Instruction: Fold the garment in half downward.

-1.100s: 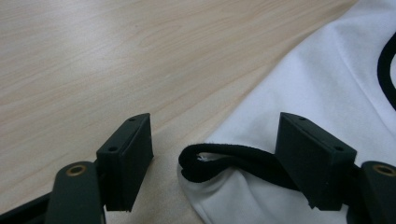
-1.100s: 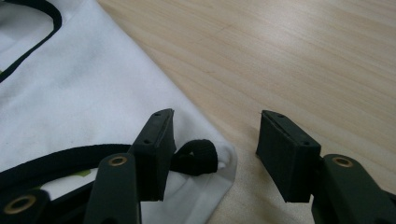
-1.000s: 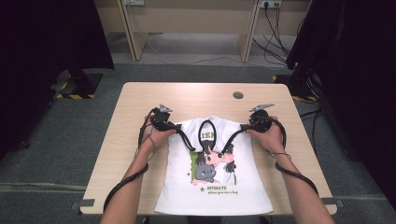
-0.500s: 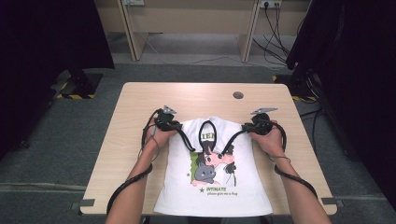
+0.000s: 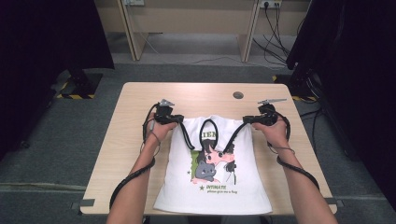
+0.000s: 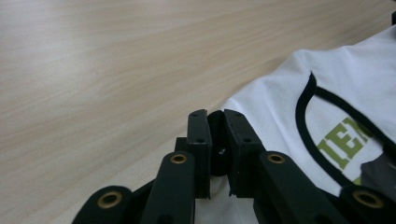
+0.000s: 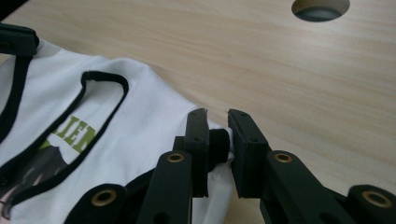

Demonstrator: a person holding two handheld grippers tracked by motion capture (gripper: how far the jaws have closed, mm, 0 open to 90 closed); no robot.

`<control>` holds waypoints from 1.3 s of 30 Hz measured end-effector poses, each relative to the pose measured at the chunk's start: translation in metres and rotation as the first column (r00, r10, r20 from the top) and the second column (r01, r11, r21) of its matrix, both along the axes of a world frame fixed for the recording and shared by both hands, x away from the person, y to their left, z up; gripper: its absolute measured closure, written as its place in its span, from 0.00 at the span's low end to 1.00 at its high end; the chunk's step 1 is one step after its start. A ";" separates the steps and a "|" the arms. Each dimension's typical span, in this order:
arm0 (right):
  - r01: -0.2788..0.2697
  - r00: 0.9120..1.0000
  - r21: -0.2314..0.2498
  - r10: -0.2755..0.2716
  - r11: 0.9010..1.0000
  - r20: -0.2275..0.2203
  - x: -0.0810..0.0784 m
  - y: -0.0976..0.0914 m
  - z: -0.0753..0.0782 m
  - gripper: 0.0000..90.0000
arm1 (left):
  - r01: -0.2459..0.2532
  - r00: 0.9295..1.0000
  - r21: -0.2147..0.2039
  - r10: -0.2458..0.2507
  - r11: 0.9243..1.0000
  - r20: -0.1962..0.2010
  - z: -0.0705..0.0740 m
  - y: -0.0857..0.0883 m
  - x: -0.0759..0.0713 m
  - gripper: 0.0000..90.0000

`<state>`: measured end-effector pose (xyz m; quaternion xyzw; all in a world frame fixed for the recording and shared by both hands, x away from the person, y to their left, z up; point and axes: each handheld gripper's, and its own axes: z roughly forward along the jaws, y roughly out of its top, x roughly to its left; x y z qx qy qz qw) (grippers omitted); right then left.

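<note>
Both grippers have just been closing, and each now pinches a shoulder of the white tank top (image 5: 212,179) that lay loose between open jaws a second ago. Left gripper (image 5: 176,120) clamps the fabric at the strap nearest the tabletop's (image 5: 140,100) left edge; right gripper (image 5: 247,120) clamps the opposite strap. Its hem reaches the tabletop's near edge, printed side up.

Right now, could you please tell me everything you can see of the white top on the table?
The white top is a sleeveless cloth shirt with black-trimmed neck and armholes, green lettering and a cartoon animal print. It lies flat, print up, hem toward the person, on the wooden table. The left tongs and right tongs each pinch a shoulder.
</note>
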<state>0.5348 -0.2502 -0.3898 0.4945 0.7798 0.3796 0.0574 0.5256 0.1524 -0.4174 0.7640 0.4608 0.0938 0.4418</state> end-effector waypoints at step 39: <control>0.015 0.994 0.113 -0.027 0.993 0.102 0.009 0.001 0.046 0.87 | -0.058 0.987 -0.138 0.077 0.989 0.141 0.046 0.001 0.008 0.89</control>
